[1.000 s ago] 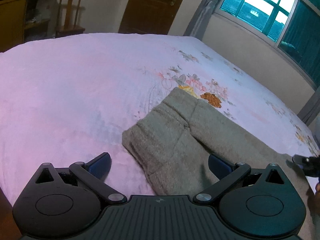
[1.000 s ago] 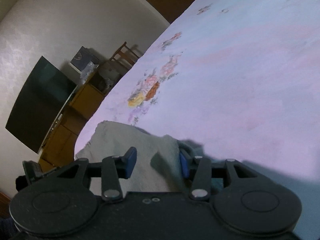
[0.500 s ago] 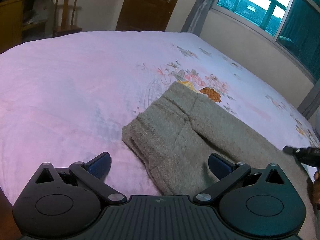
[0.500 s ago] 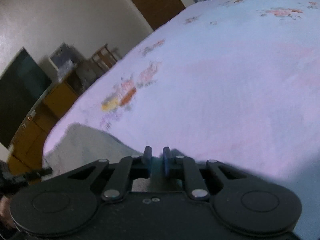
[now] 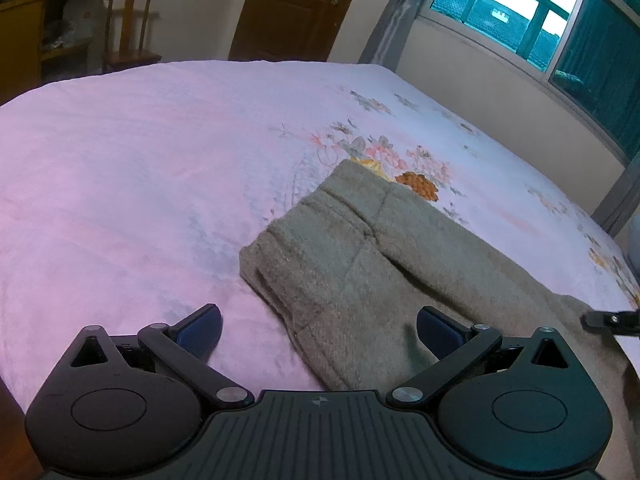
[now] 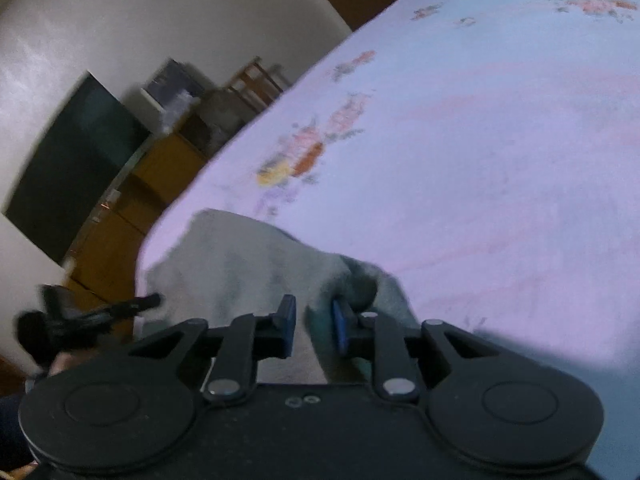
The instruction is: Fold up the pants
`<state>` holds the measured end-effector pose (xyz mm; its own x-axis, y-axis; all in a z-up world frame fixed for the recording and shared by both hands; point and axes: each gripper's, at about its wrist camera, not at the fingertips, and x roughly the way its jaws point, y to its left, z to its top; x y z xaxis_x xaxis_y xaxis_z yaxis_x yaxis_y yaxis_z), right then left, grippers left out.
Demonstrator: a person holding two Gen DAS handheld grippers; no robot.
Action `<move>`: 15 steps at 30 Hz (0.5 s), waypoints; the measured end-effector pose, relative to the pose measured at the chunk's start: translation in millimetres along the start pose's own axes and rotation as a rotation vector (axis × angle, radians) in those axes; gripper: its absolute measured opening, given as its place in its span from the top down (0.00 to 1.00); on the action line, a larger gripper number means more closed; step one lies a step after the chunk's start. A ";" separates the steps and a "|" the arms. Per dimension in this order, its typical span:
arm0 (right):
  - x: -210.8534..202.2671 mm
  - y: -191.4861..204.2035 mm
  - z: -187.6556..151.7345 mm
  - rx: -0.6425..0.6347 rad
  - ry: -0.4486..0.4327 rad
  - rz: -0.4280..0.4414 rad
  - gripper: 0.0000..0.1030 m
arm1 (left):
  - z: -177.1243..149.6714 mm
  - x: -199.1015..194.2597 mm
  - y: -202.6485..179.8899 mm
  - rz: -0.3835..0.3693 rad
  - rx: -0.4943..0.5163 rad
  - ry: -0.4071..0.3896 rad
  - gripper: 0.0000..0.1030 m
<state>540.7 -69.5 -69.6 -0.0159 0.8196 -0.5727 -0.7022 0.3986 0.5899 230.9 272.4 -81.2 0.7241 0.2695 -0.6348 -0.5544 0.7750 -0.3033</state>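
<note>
Grey-green pants (image 5: pixel 360 256) lie folded on the pink floral bedspread (image 5: pixel 140 184), running off to the right. My left gripper (image 5: pixel 318 320) hovers wide open over their near end, one pad over the bedspread and the other over the cloth, touching nothing. The tip of my right gripper (image 5: pixel 608 318) shows at the right edge of that view. In the right wrist view, my right gripper (image 6: pixel 314 318) has a raised ridge of the pants (image 6: pixel 248 264) pinched between its narrow-set pads, and its jaws are opening slightly. The left gripper (image 6: pixel 120 306) appears blurred at the left.
The bedspread stretches wide beyond the pants. A wooden chair (image 5: pixel 128 28) and a yellow cabinet (image 5: pixel 20 32) stand past the far left edge of the bed. A brown door (image 5: pixel 296 8) is at the back and a window (image 5: pixel 540 12) at the right.
My right gripper's jaws closed from wider apart to nearly together, then spread a little; a fold of the pants now stands up between them. Its view rolled. The left gripper stayed put.
</note>
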 end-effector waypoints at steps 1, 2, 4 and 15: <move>2.2 -1.9 1.1 0.003 -0.002 -0.010 0.86 | 0.0 0.0 0.5 -0.001 0.000 0.001 0.00; 2.6 -3.3 2.5 0.003 -0.006 -0.030 0.86 | 0.1 0.3 0.4 -0.001 0.000 0.003 0.00; 6.6 -2.2 4.8 -0.011 -0.007 -0.059 0.88 | 0.1 0.8 -0.1 0.000 0.004 0.005 0.00; 6.6 18.0 -10.6 -0.171 -0.117 -0.260 1.00 | -2.2 4.8 -1.1 0.000 0.013 0.006 0.00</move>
<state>520.4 -61.2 -68.7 0.2550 0.7450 -0.6164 -0.7811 0.5345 0.3228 234.1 271.5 -85.5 0.7213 0.2663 -0.6394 -0.5493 0.7822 -0.2939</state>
